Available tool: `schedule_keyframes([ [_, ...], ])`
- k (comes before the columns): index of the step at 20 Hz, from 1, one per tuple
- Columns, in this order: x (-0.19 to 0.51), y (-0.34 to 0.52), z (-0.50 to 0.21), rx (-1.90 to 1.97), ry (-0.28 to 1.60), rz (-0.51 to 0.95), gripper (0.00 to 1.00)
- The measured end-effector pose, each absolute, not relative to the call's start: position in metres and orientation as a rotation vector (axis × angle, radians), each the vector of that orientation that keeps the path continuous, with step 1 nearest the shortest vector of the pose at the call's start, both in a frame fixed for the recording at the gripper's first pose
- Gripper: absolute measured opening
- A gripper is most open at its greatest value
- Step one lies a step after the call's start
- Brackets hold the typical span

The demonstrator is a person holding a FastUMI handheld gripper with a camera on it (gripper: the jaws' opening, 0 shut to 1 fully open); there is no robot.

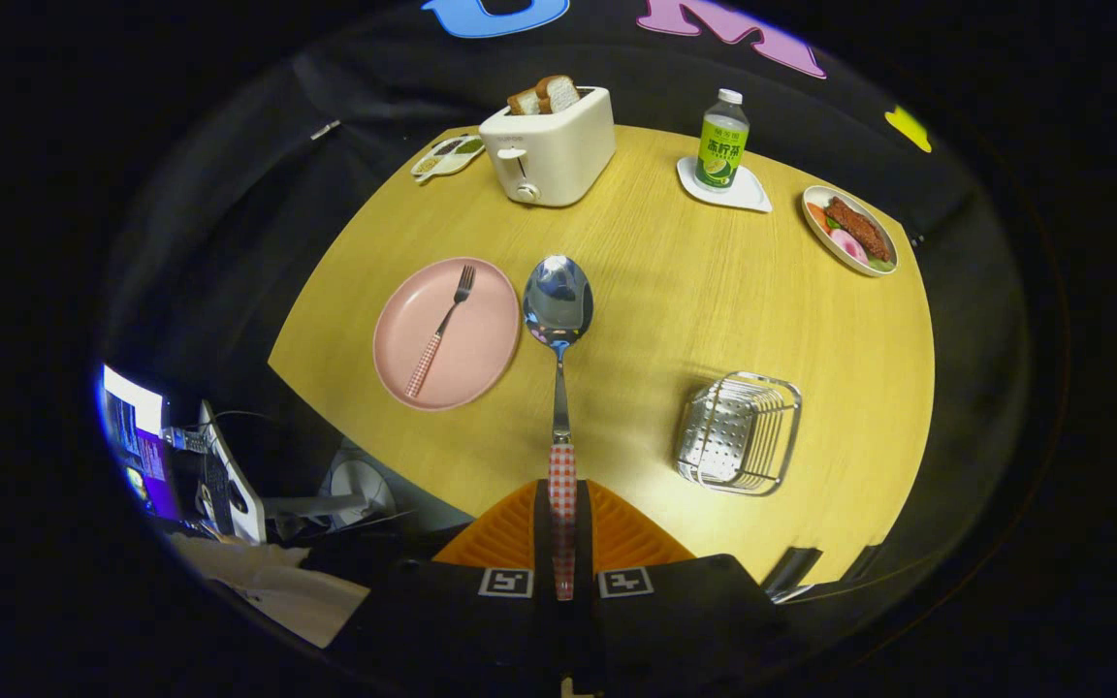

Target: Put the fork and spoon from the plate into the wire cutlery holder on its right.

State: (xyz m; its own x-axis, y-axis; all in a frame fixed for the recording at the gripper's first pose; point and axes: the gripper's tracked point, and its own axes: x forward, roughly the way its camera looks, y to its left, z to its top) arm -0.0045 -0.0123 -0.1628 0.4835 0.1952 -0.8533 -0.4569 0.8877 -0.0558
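Observation:
My gripper (562, 528) is shut on the checked red-and-white handle of a metal spoon (558, 320), held high above the wooden table. The spoon's bowl points away from me, just right of the pink plate (481, 291). A fork (440, 330) with the same checked handle lies slantwise on that plate. The wire cutlery holder (739, 432) stands on the table ahead and to the right of my fingers, with nothing seen inside it.
A white toaster (549, 145) with bread stands at the table's far side, a small divided dish (446, 157) to its left. A green bottle (721, 142) stands on a white coaster, and a bowl of food (850, 231) sits far right. A lit screen (137, 441) is below the table's left edge.

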Motion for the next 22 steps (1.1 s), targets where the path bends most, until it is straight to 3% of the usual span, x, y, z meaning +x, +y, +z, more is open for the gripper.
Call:
schedule_keyframes([
  [10,-0.012,-0.136,-0.157,-0.567,1.312,0.426,0.10],
  [22,0.030,-0.158,-0.198,-0.647,1.602,0.369,0.10],
])
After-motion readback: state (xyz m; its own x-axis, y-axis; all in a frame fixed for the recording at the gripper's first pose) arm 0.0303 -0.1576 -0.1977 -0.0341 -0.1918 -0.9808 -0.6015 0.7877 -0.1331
